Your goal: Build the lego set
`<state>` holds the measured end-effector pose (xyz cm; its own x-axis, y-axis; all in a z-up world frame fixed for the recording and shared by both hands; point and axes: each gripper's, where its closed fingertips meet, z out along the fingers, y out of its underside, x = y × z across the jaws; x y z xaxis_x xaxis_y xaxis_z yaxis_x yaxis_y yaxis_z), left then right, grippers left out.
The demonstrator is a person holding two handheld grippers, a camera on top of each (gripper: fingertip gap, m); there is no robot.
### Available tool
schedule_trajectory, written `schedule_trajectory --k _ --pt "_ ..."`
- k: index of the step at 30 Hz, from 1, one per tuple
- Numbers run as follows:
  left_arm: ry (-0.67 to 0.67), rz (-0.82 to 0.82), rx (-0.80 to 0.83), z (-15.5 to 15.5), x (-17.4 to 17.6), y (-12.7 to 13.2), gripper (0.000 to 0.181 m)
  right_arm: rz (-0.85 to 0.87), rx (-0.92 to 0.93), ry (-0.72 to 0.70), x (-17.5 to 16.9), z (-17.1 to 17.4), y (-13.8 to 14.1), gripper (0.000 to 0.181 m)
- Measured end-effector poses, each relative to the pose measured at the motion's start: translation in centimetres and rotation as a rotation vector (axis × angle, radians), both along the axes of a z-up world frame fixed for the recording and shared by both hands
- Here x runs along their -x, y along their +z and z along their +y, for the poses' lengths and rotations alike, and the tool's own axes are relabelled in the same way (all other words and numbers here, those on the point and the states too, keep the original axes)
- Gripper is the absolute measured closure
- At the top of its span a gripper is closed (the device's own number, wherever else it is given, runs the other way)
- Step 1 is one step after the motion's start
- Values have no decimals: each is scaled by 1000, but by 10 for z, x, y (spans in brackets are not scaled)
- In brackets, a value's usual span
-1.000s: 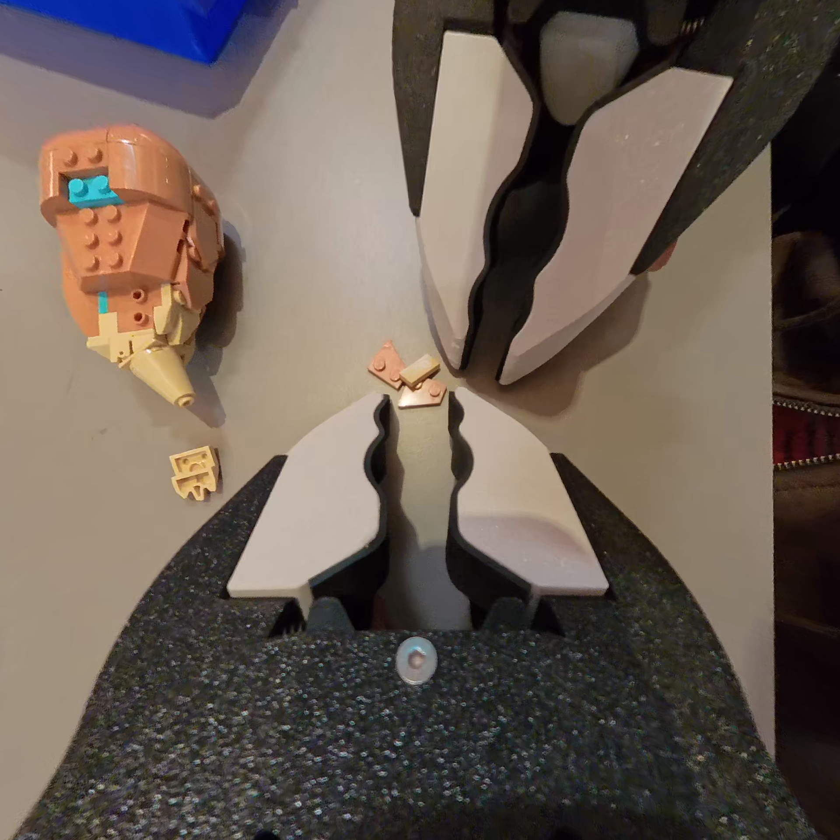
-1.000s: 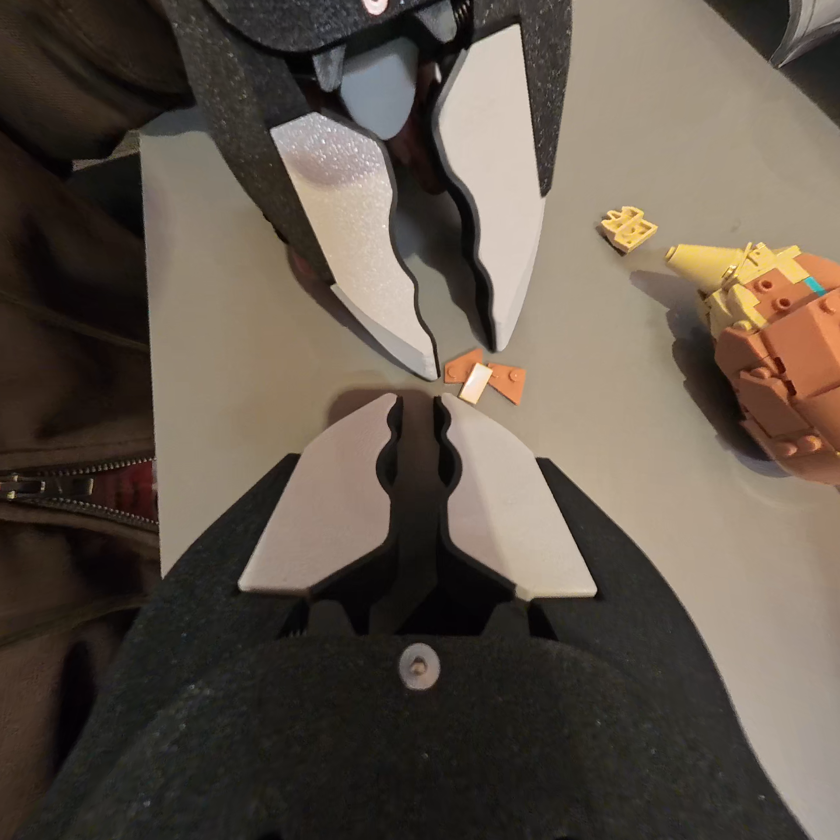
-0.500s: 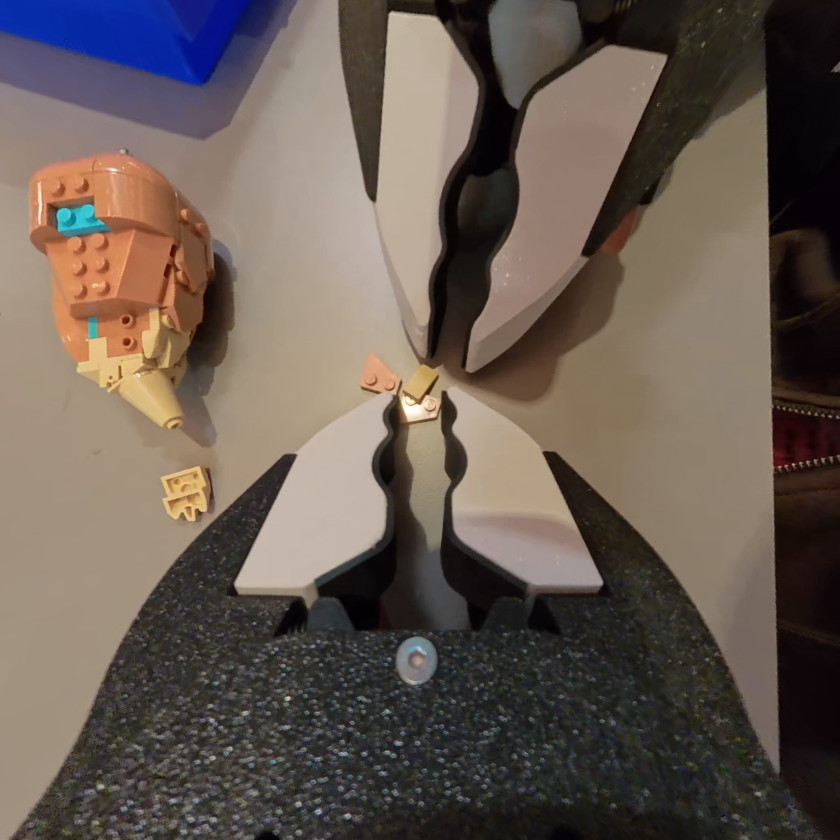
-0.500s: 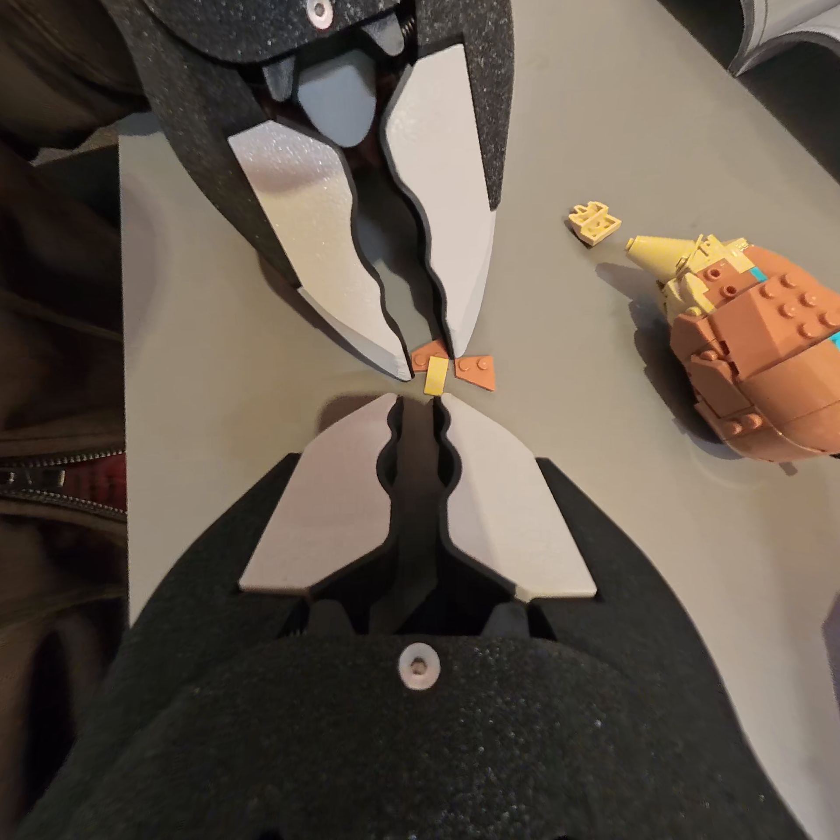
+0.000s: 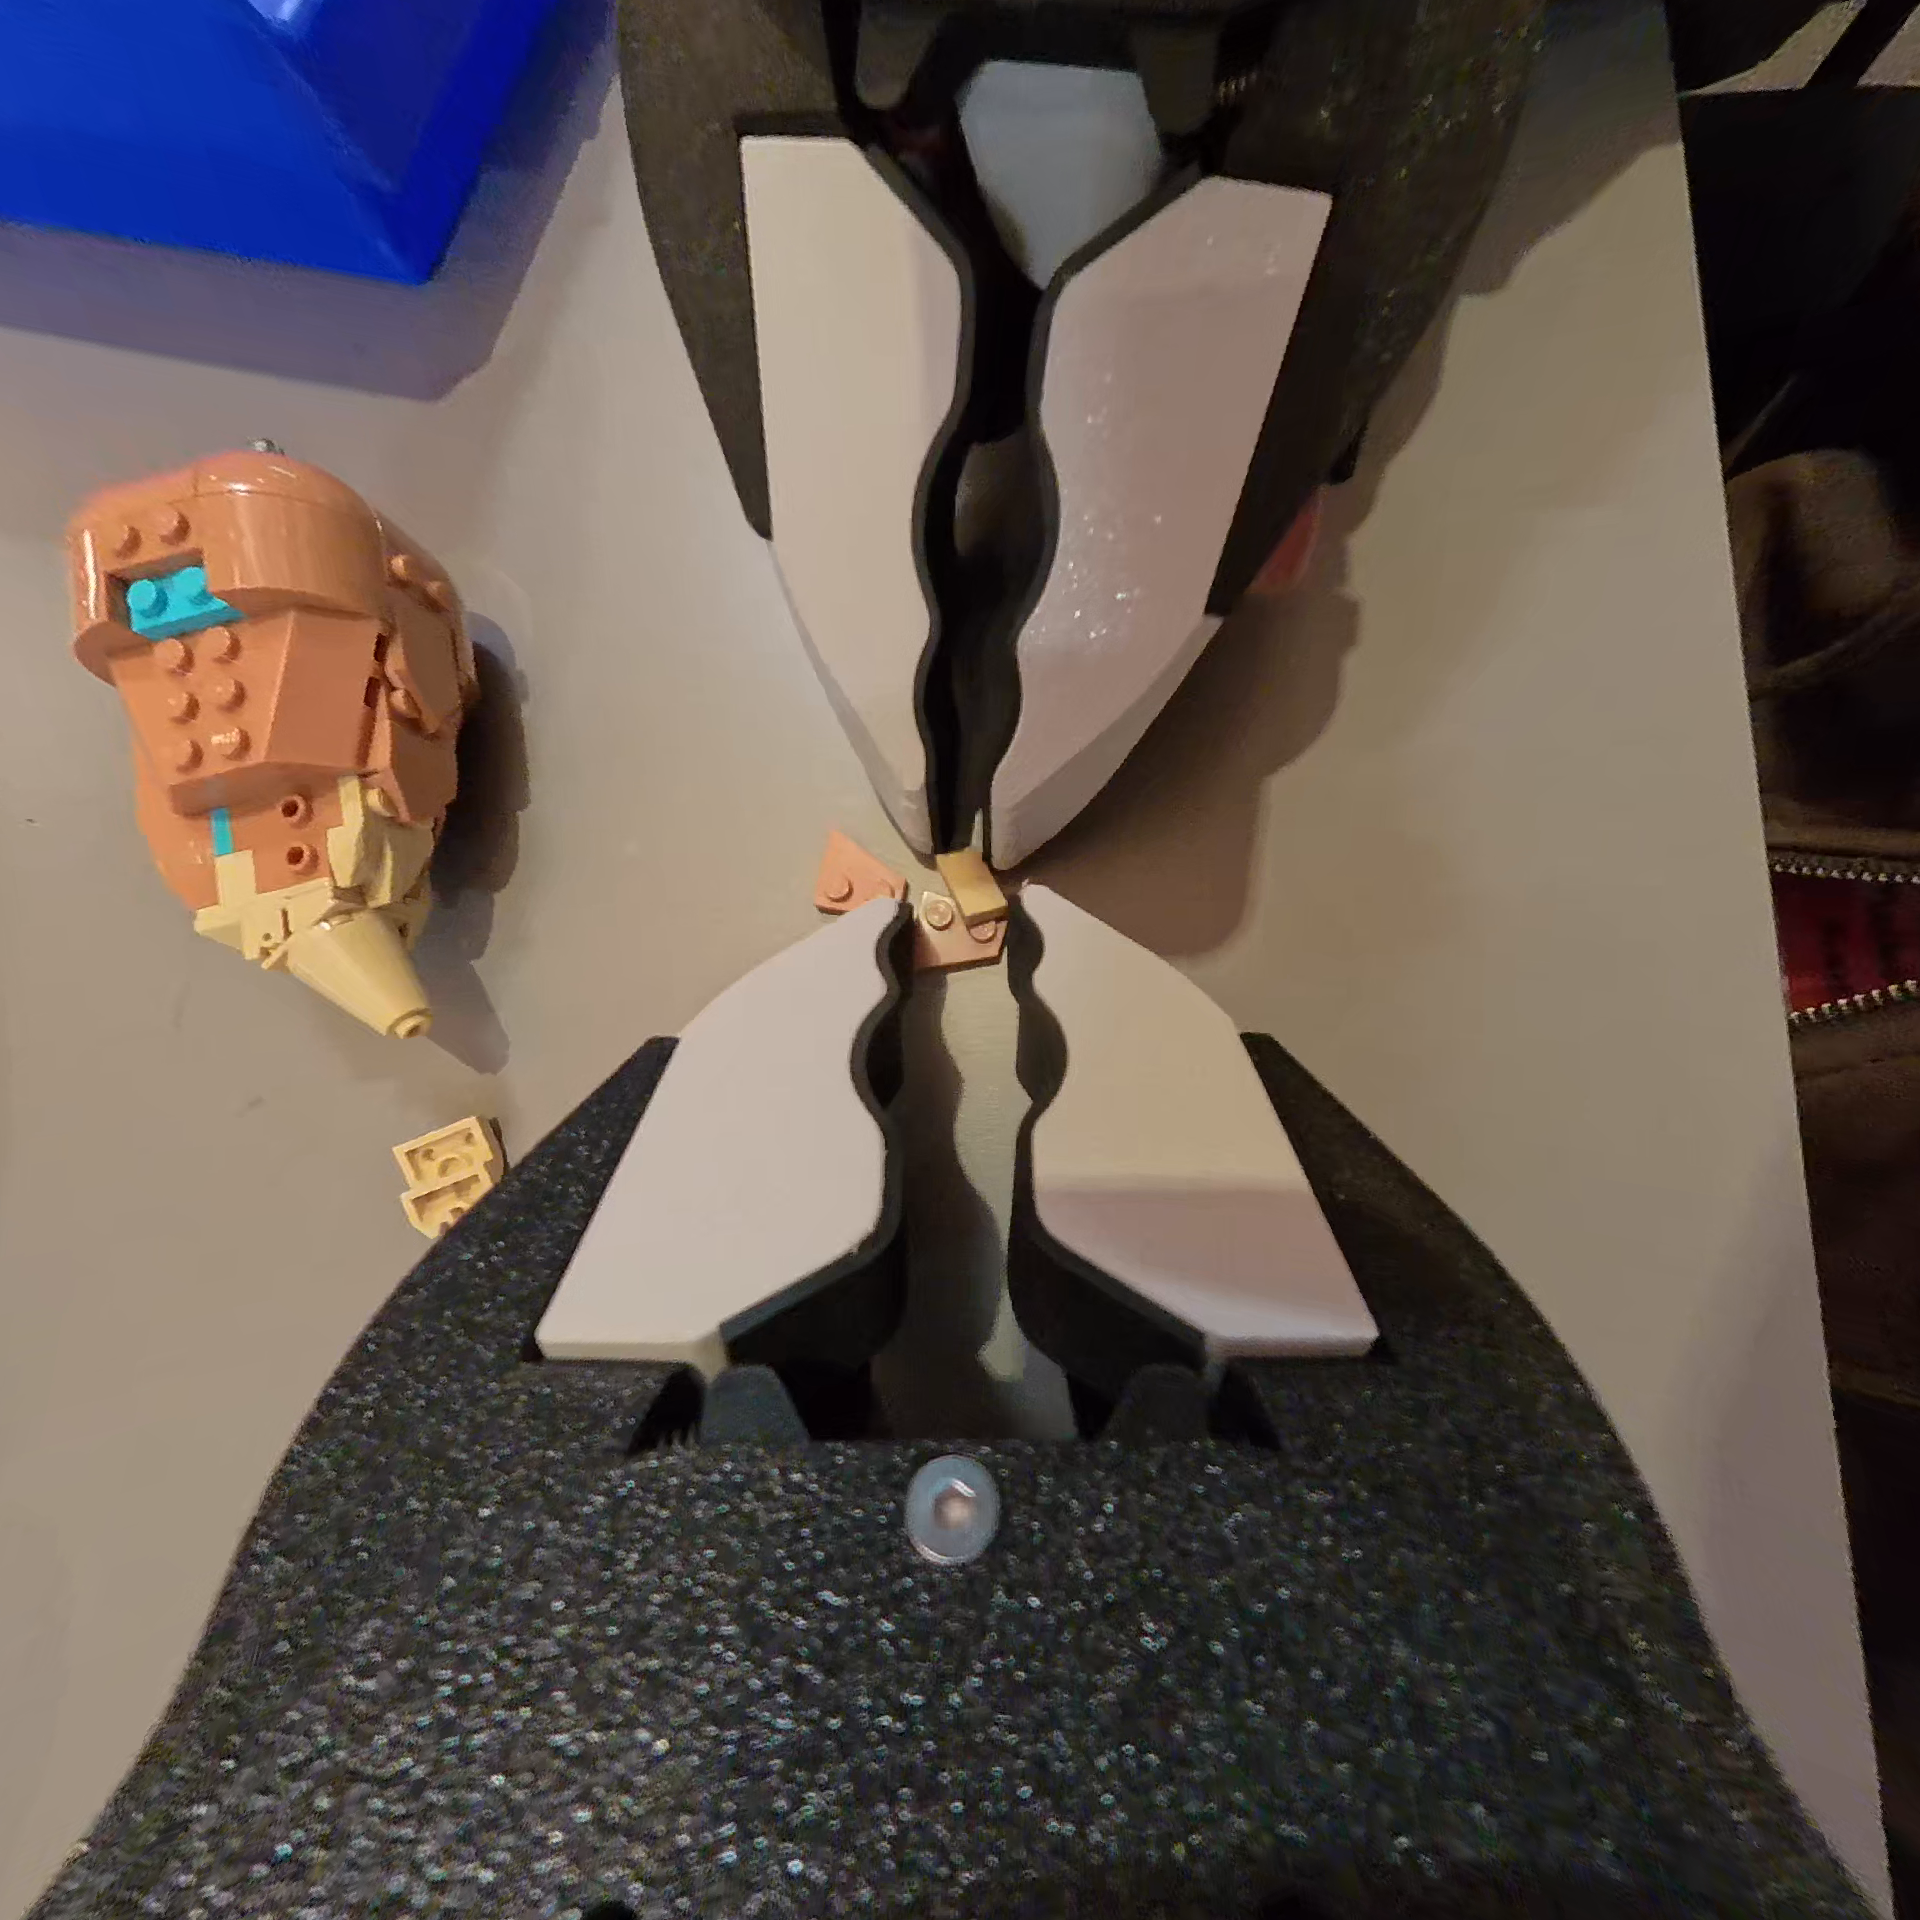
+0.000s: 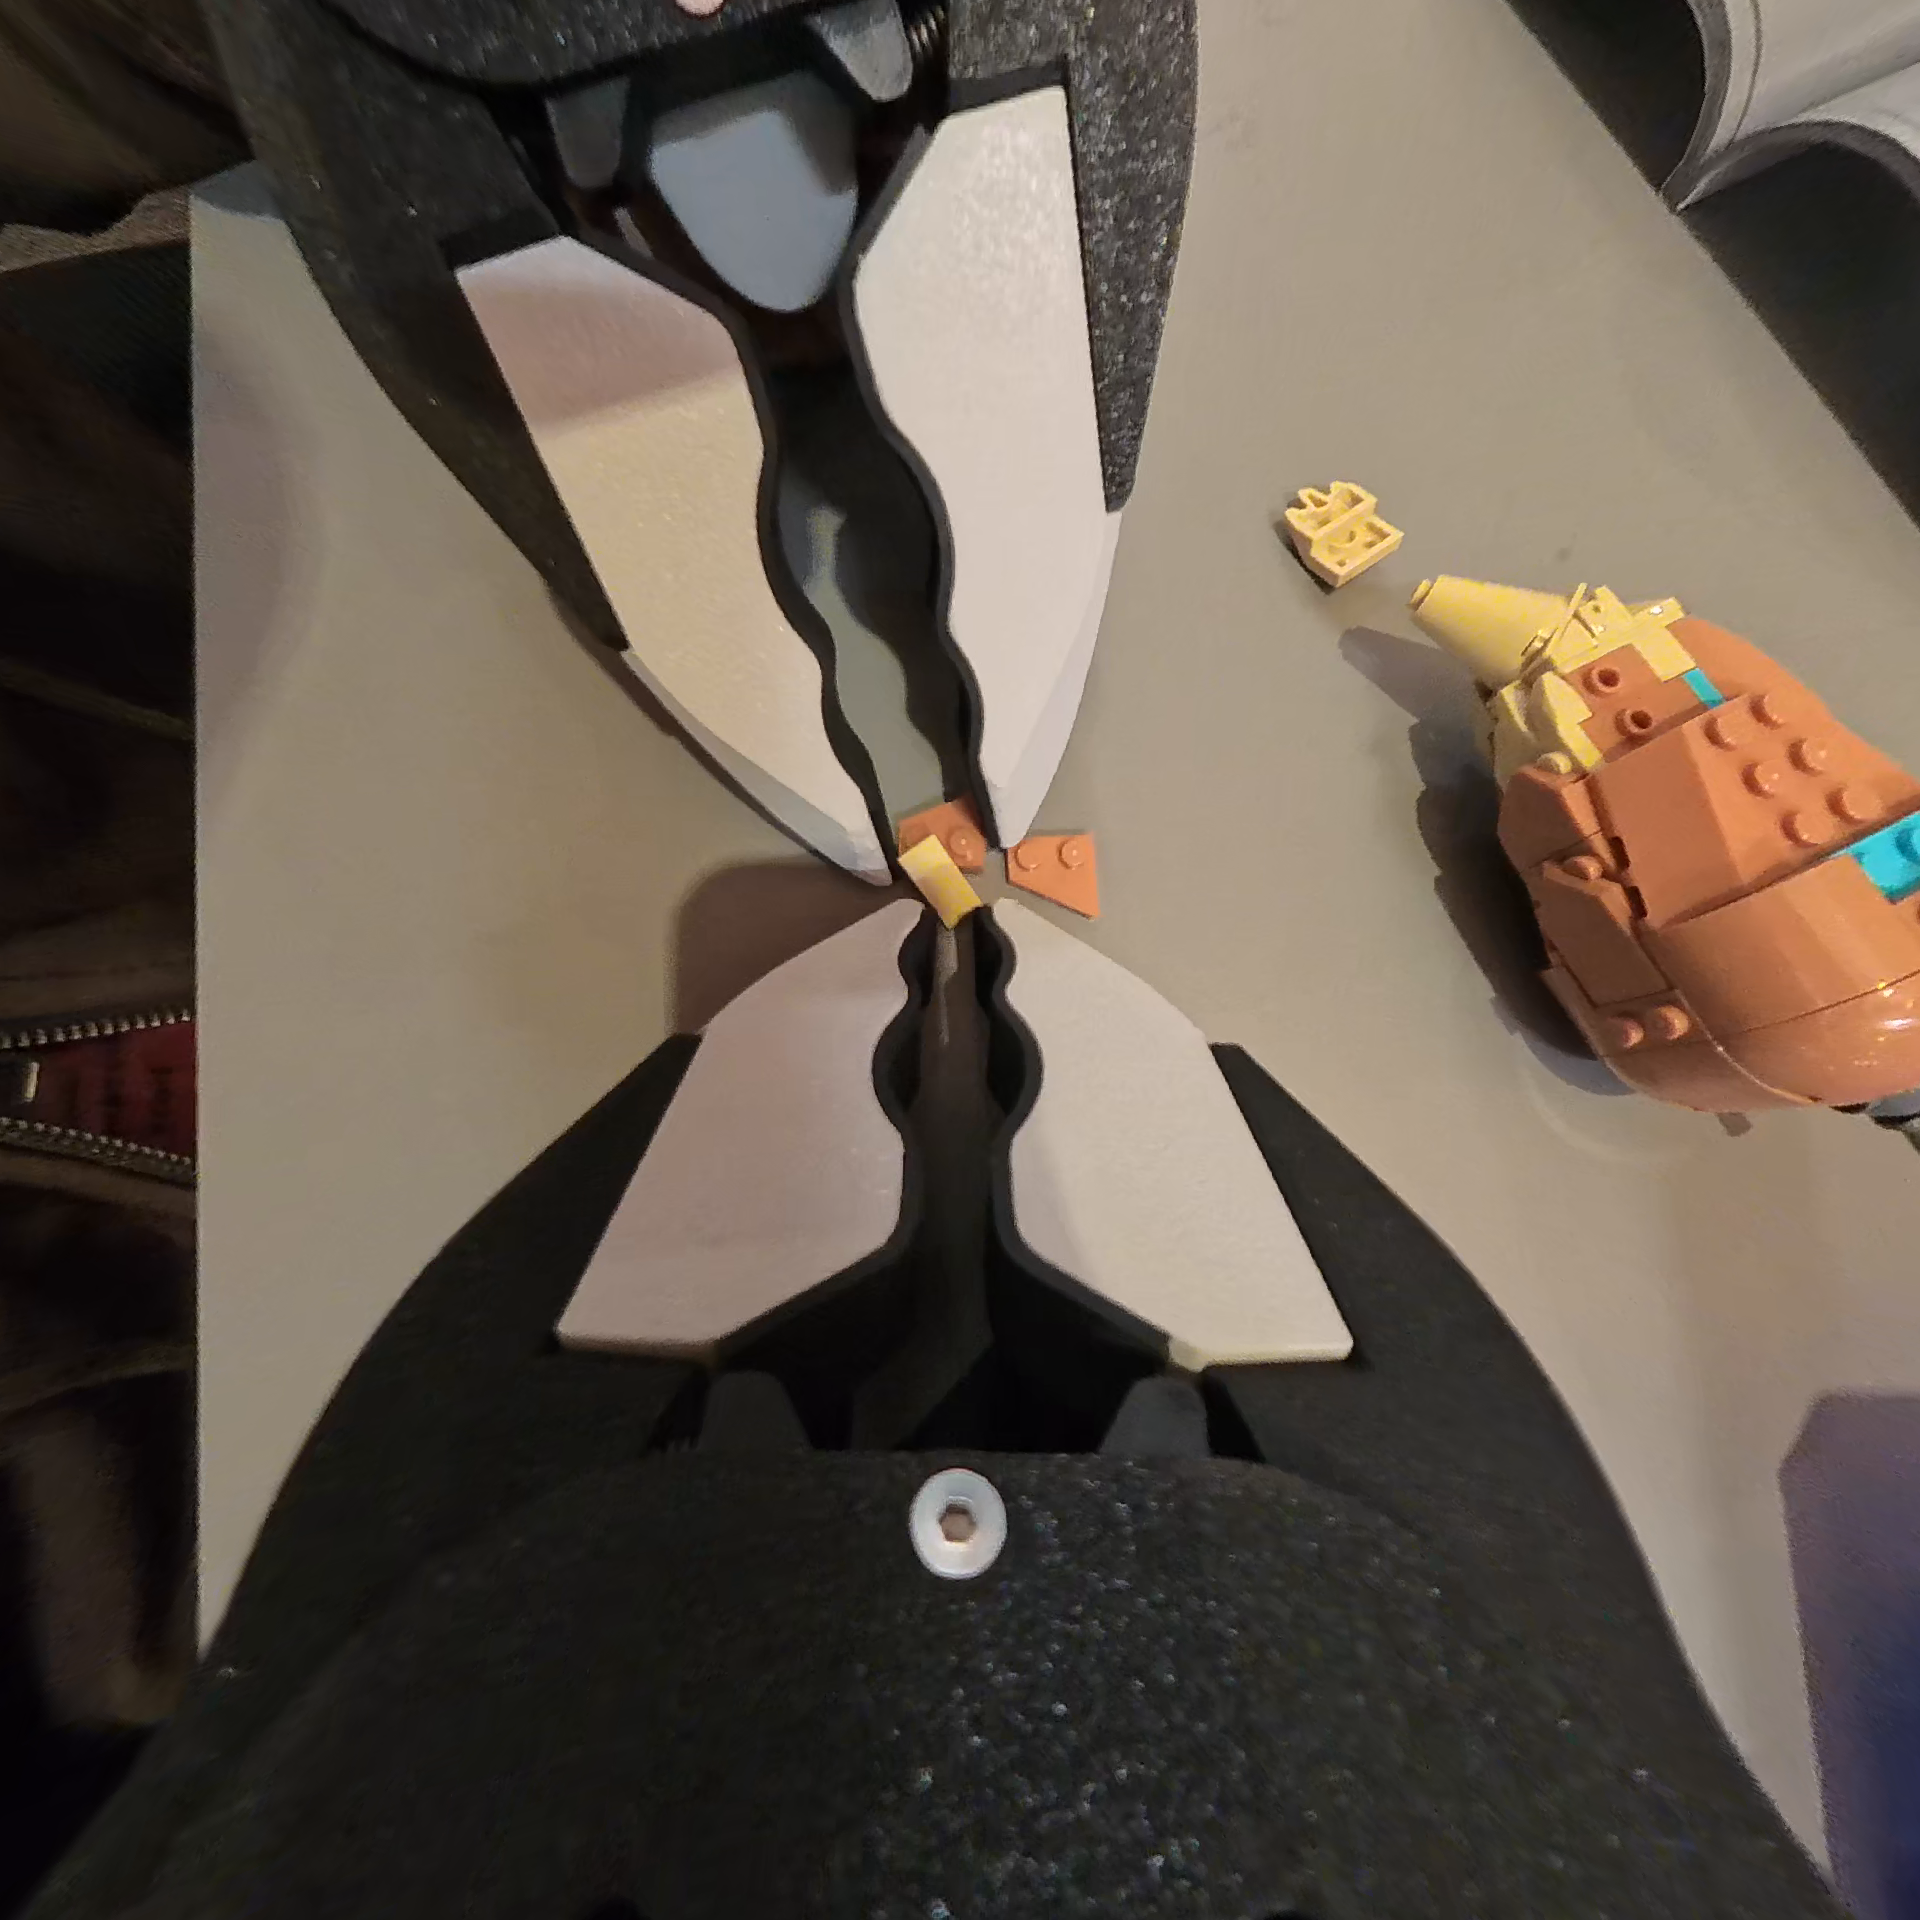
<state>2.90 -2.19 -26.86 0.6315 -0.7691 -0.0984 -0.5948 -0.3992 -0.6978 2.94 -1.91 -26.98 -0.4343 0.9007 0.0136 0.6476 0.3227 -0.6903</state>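
My left gripper (image 5: pixel 961 909) is shut on a small brown wedge plate (image 5: pixel 951 943) just over the grey table (image 5: pixel 644 623). My right gripper (image 6: pixel 951 925) faces it tip to tip and is shut on a tan tile (image 6: pixel 940 885). The tile rests tilted on the wedge plate (image 6: pixel 951 831). The right gripper also shows in the left wrist view (image 5: pixel 964 836), the left one in the right wrist view (image 6: pixel 940 847). A second brown wedge plate (image 6: pixel 1055 868) lies beside them. The brown and tan lego model (image 5: pixel 270 707) lies on its side, apart.
A small tan bracket piece (image 5: pixel 447 1174) lies near the model's cone tip. A blue bin (image 5: pixel 260 125) stands at the far left corner. The table edge and a person's dark zipped jacket (image 5: pixel 1849 935) are close by. An open booklet (image 6: pixel 1818 104) lies beyond the model. Both grippers' tips are close together, under 4 cm apart.
Both grippers have moved together until their tips meet. The right one closed on the tan tile, the left one came around one wedge plate. The other wedge plate stayed on the table.
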Motion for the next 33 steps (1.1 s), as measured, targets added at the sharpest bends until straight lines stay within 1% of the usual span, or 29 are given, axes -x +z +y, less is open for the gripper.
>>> schedule_trajectory --k 7,14,19,22,26,29,33 --pt "-19 -12 6 -4 0 0 164 22 -53 57 2 2 3 173" --pt "-30 -25 13 -7 0 1 163 22 -37 143 0 -2 4 170" --pt "-32 -38 14 -8 4 4 158 11 -48 165 -2 -1 3 170" --pt "-49 -12 31 -9 6 -1 155 11 -40 180 -2 -3 3 170" --pt "-74 -18 48 -8 8 -2 152 11 -47 189 -1 -2 1 169" --pt "-110 -29 59 -10 6 -2 160 19 -63 212 -1 -3 1 168" --pt "-142 -17 46 -10 3 -2 162 34 -93 249 0 -2 1 166"
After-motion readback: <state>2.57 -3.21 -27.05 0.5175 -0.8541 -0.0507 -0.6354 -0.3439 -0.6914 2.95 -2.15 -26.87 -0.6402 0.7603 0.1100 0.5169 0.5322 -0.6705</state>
